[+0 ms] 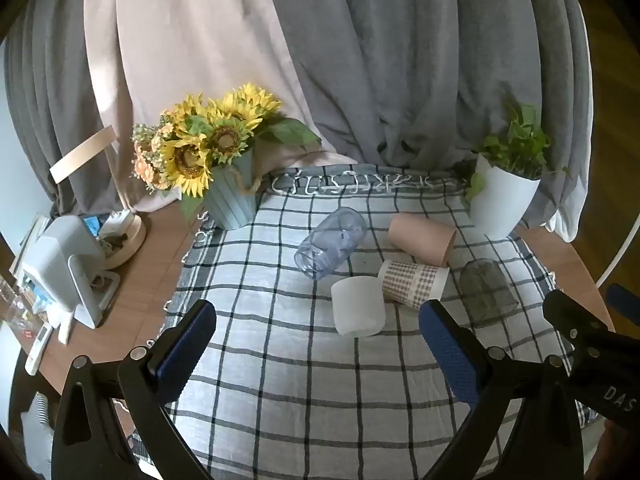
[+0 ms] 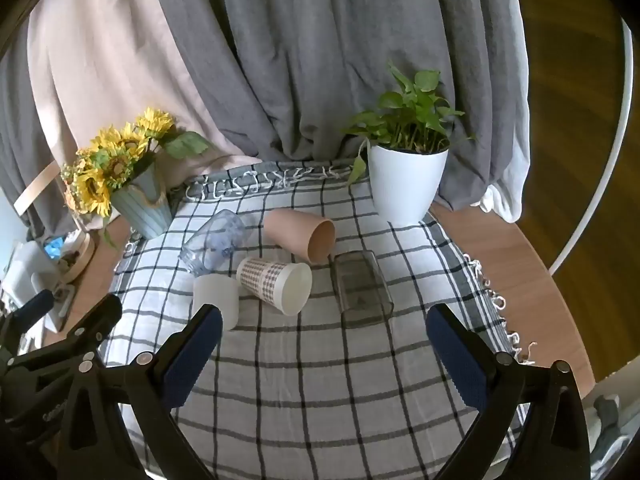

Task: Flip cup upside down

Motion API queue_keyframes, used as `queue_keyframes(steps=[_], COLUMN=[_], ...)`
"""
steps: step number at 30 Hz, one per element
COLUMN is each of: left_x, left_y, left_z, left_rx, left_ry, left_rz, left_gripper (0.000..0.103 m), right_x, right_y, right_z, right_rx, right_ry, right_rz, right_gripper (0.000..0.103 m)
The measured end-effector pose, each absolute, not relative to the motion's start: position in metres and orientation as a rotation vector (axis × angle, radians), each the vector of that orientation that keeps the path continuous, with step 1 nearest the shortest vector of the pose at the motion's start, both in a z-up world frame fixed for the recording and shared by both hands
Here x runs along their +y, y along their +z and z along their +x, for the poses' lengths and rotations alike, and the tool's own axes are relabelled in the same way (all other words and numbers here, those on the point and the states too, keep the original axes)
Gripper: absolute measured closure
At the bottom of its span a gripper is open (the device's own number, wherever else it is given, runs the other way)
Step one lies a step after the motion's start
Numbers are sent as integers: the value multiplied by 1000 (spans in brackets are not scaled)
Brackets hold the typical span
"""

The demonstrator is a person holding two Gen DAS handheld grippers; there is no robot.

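Note:
Several cups sit on the checked cloth (image 1: 288, 360). A white cup (image 1: 358, 306) (image 2: 216, 300) stands mouth down. A checked paper cup (image 1: 414, 286) (image 2: 276, 282), a pink cup (image 1: 422, 244) (image 2: 300, 238), a clear bluish cup (image 1: 332, 248) (image 2: 214, 246) and a smoky grey cup (image 1: 486, 292) (image 2: 362, 288) lie on their sides. My left gripper (image 1: 316, 344) is open and empty, just short of the white cup. My right gripper (image 2: 324, 344) is open and empty, short of the checked and grey cups.
A sunflower pot (image 1: 232, 196) (image 2: 144, 204) stands at the cloth's back left, a white plant pot (image 1: 502, 200) (image 2: 404, 184) at the back right. Grey and pink curtains hang behind. White devices (image 1: 64, 268) and a round wooden tray (image 1: 124, 240) sit on the wooden table at left.

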State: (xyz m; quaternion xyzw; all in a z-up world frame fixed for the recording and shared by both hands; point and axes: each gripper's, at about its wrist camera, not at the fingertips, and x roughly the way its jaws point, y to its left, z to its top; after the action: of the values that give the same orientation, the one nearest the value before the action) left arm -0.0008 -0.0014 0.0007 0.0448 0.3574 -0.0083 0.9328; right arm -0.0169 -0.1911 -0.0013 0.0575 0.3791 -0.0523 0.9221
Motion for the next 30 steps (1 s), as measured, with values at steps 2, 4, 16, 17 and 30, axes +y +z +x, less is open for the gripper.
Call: queue_keyframes(steps=[2,4,16,17,30], left_x=[-1,-1,-2,-3,-4], left_y=[1,0,8,9,13], left_z=[-1,-2,-1,-1,0], left_rx=[733,735,723,722,711], left_ry=[-17,-19,-22,-23,-24], left_rz=[81,75,79,79,71], left_gripper=[0,0,0,0,0], right_x=[-191,-191,-190,-189,-193], right_y=[-1,-1,-5,-3,1], right_z=[-17,-17,-17,-17,-18], right_rx=[777,780,785,784,776], right_ry=[-108,-104,-115,-118,-114], right_rz=[114,121,126,126,129], right_gripper=[1,1,1,1,1])
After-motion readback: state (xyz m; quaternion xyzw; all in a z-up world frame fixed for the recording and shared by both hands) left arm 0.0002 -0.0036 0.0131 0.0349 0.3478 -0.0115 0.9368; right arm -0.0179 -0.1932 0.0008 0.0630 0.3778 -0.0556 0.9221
